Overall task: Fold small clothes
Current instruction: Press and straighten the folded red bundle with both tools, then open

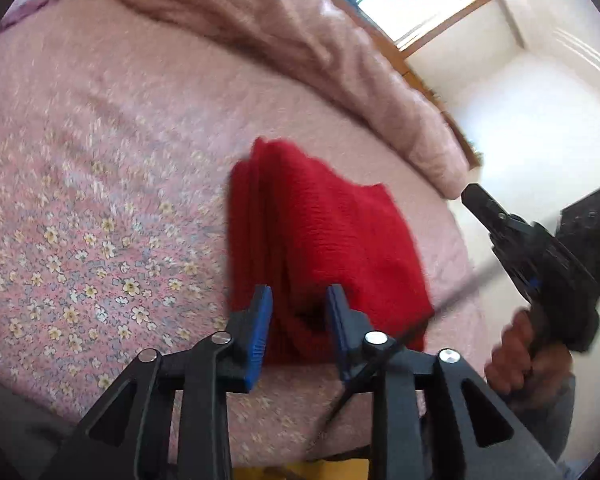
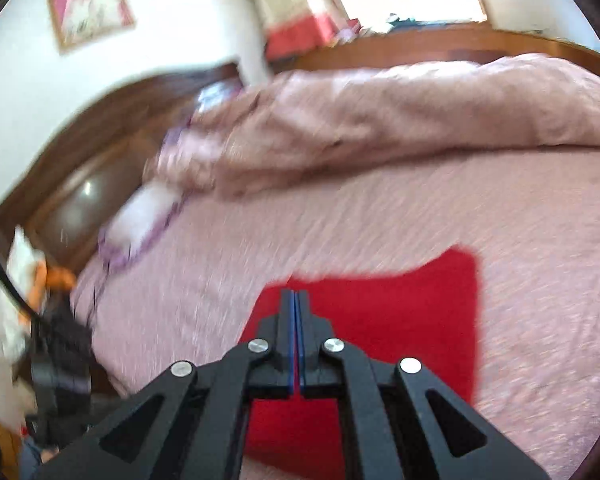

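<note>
Red knit garment [image 1: 320, 240] lies folded compact near the bed's [image 1: 100, 140] front edge, so fold looks mostly done; left gripper [image 1: 298, 312] jaws released, right gripper [image 2: 295, 320] clenched w/ nothing.

One red knitted garment [image 1: 324, 248] lies on one bed [image 1: 100, 160]. One pink duvet [image 1: 292, 40] is heaped behind it. I carry two tools: my left tool [image 1: 298, 300] and my right tool [image 2: 295, 300]. One framed picture [image 2: 90, 10] hangs on the wall.
</note>
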Demonstrator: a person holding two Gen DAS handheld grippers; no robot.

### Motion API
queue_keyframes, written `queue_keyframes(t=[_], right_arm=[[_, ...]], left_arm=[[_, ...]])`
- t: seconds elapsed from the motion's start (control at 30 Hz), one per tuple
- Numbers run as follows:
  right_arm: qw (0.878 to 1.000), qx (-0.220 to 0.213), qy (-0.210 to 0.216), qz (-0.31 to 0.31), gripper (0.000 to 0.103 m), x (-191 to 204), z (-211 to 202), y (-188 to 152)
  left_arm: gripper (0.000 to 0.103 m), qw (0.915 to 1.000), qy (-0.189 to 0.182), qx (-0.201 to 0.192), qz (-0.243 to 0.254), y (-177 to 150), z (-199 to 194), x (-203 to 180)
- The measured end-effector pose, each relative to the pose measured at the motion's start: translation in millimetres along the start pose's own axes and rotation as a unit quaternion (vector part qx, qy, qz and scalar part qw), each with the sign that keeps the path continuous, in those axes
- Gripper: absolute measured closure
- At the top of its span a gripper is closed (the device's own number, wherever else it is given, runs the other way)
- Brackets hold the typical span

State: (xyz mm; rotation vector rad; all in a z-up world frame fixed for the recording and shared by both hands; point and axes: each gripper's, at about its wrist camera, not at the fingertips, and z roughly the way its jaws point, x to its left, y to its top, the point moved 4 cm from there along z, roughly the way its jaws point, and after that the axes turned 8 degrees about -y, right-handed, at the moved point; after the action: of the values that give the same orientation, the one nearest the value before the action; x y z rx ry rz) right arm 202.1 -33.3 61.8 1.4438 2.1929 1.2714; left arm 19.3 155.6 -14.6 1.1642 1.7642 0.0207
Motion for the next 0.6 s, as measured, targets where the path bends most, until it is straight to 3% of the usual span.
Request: queue_keyframes(t=[0.13,0.2,0.27,0.37,0.5,0.6], right_arm=[[0.998,-0.045,-0.043,0.009,0.102,-38,-30,13],[0.997,-0.058,-0.049,0.028,0.100,-57,-40,10],[0.996,-0.062,-0.061,0.021,0.099,-65,-45,2],[0.994,-0.050,-0.093,0.027,0.097,-73,-42,-11],[0.996,-0.018,-0.057,0.071,0.095,-69,-29,-20],[0.998,-0.014,-0.052,0.044,0.095,-52,-20,-18]], left_arm=[[0.051,0.9994,-0.004,-0.009,0.033,6,-37,-18],[0.044,0.9988,-0.009,-0.009,0.048,12,-46,-24],[0.044,0.9985,-0.023,0.004,0.050,18,-48,-31],[0.044,0.9936,-0.086,0.049,0.054,17,-43,-48],[0.044,0.9866,-0.073,0.082,0.121,6,-25,-84],[0.044,0.9884,-0.045,0.053,0.134,11,-18,-92]])
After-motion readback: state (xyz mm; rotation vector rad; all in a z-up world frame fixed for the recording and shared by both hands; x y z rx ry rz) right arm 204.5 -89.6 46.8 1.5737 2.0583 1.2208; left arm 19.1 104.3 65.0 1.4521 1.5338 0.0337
